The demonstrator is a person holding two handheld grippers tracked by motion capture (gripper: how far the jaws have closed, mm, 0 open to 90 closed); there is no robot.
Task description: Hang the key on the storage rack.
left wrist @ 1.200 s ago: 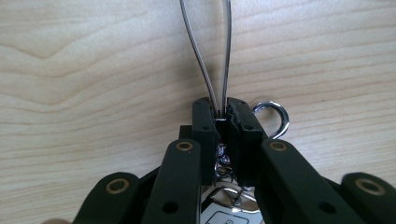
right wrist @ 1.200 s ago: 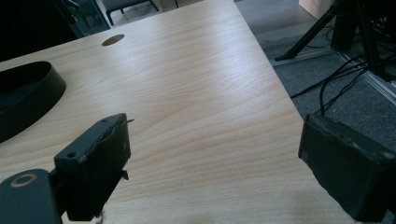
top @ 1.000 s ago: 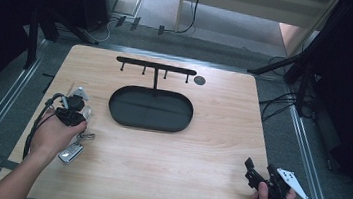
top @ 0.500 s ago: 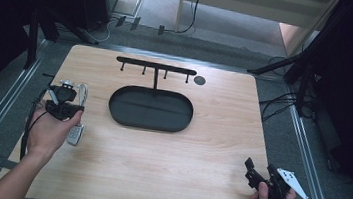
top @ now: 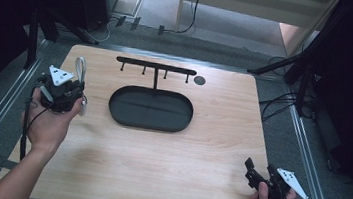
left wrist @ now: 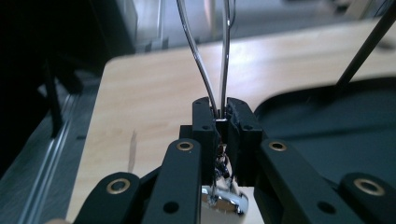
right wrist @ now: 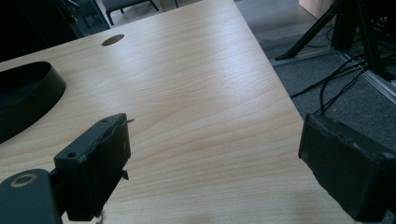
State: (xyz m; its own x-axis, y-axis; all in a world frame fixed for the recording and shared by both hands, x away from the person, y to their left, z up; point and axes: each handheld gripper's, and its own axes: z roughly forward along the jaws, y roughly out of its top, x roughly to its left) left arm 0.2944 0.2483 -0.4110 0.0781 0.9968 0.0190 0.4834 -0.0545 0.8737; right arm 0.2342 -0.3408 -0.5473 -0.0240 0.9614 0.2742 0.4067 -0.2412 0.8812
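Wire loop: high view, lifted off table in left gripper, short of hook rack; hanging judged outstanding. Left gripper view: jaws clamped on loop's base. Right gripper view: right gripper gaping wide, idle at table corner.

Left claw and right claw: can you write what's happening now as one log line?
left claw: shut on metal loop, lifted | right claw: open, idle at table corner | black stand: hooks bare
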